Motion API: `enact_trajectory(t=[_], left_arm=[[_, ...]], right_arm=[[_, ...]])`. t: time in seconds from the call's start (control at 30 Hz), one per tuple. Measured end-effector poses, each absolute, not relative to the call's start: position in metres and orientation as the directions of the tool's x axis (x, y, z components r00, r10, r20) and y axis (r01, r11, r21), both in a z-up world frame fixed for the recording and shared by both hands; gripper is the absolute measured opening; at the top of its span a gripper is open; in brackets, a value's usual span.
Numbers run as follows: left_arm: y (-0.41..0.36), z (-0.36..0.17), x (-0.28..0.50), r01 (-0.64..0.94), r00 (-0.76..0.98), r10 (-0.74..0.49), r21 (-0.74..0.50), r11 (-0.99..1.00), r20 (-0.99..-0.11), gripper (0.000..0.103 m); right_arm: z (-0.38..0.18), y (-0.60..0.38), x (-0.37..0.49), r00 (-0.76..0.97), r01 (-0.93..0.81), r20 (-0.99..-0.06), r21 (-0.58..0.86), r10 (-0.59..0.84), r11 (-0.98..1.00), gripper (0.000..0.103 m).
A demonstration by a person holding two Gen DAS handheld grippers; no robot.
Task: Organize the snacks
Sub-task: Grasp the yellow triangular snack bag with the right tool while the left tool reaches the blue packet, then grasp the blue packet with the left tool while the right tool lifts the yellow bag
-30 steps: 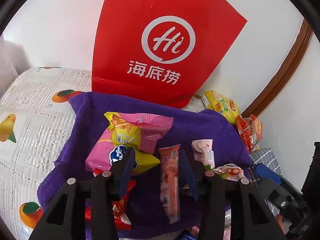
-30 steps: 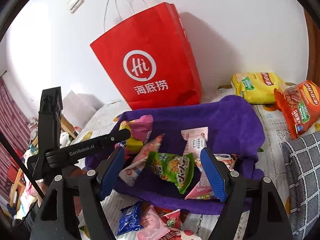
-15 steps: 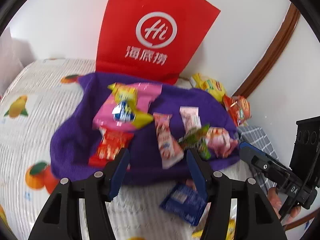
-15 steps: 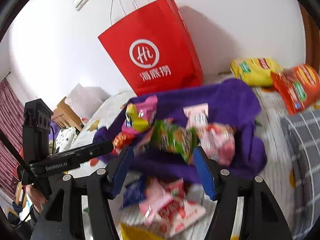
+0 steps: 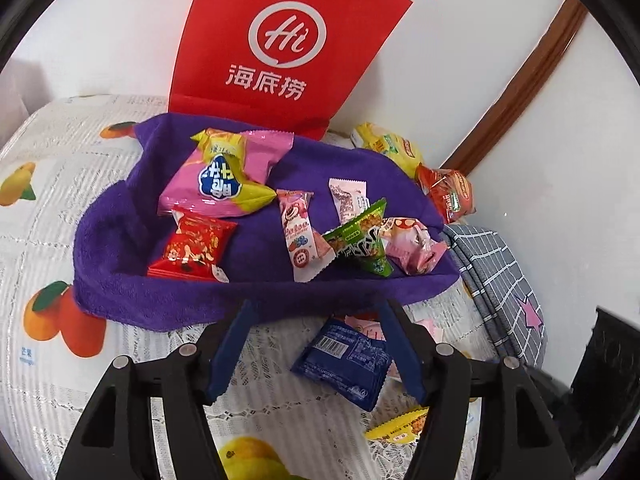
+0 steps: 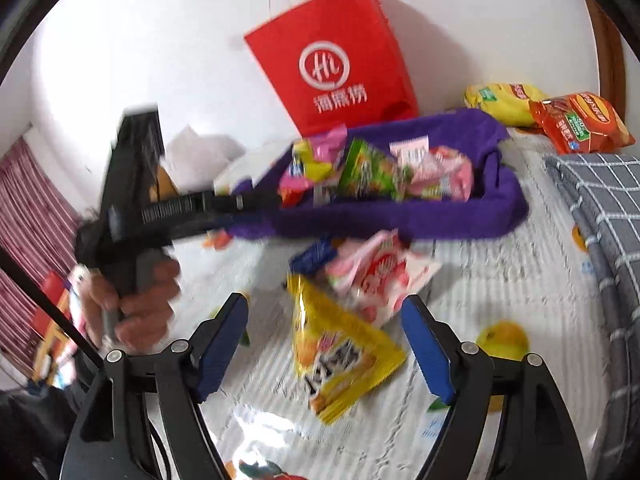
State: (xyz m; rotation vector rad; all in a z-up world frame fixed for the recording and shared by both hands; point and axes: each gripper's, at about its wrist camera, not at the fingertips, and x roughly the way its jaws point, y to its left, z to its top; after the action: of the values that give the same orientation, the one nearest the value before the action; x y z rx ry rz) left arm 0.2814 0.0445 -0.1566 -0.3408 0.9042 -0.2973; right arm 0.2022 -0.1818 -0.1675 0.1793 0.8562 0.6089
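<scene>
A purple towel (image 5: 120, 280) lies on the table with several snack packets on it: a pink-and-yellow bag (image 5: 224, 176), a red packet (image 5: 192, 248), a pink stick pack (image 5: 300, 236), a green packet (image 5: 360, 236). My left gripper (image 5: 316, 344) is open and empty, just in front of the towel above a blue packet (image 5: 344, 360). My right gripper (image 6: 324, 344) is open and empty, over a yellow packet (image 6: 340, 356) and a pink-white packet (image 6: 380, 280) in front of the towel (image 6: 460, 220). The left gripper's body also shows in the right wrist view (image 6: 192, 208), blurred.
A red paper bag (image 5: 288, 48) stands against the wall behind the towel. Yellow (image 5: 388, 148) and orange (image 5: 448, 196) chip bags lie at the back right. A grey checked cloth (image 5: 500, 280) is folded at the right. The tablecloth (image 5: 40, 220) has fruit prints.
Both grippers have drawn back from over the towel to the table in front of it. Loose packets in front of the towel have come into view. Both stay open.
</scene>
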Motion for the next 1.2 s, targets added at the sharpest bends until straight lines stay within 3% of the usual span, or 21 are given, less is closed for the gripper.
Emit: enact_trajectory(t=[0.1,0.27,0.43,0.67,0.9,1.2], left_arm=[[0.049,-0.156,0.282,0.102,0.576,-0.412,-0.438,0.893,-0.706,0.064],[0.054,-0.154,0.281,0.103,0.575,-0.44,-0.472,0.875,-0.69,0.065],[0.055,-0.155,0.281,0.107,0.56,-0.467,-0.499,0.86,-0.685,0.065],[0.047,-0.155,0.279,0.132,0.545,-0.466,-0.478,0.869,-0.697,0.065],[0.024,-0.163,0.277,0.2,0.487,-0.475,-0.436,0.878,-0.733,0.067],[-0.002,-0.19,0.28,0.249,0.392,-0.435,-0.361,0.899,-0.811,0.068]], right_arm=[[-0.181,-0.169,0.197,0.493,-0.411,-0.687,0.356,0.533,0.839,0.079],[-0.192,-0.143,0.196,0.541,-0.377,-0.754,0.179,0.373,0.909,0.078],[-0.199,-0.124,0.19,0.569,-0.374,-0.782,0.029,0.254,0.927,0.063],[-0.185,-0.15,0.178,0.603,-0.293,-0.752,0.1,0.265,0.951,0.06],[-0.178,-0.195,0.167,0.668,-0.162,-0.73,0.048,0.145,0.986,0.061],[-0.203,-0.227,0.179,0.636,-0.074,-0.744,0.206,0.205,0.976,0.063]])
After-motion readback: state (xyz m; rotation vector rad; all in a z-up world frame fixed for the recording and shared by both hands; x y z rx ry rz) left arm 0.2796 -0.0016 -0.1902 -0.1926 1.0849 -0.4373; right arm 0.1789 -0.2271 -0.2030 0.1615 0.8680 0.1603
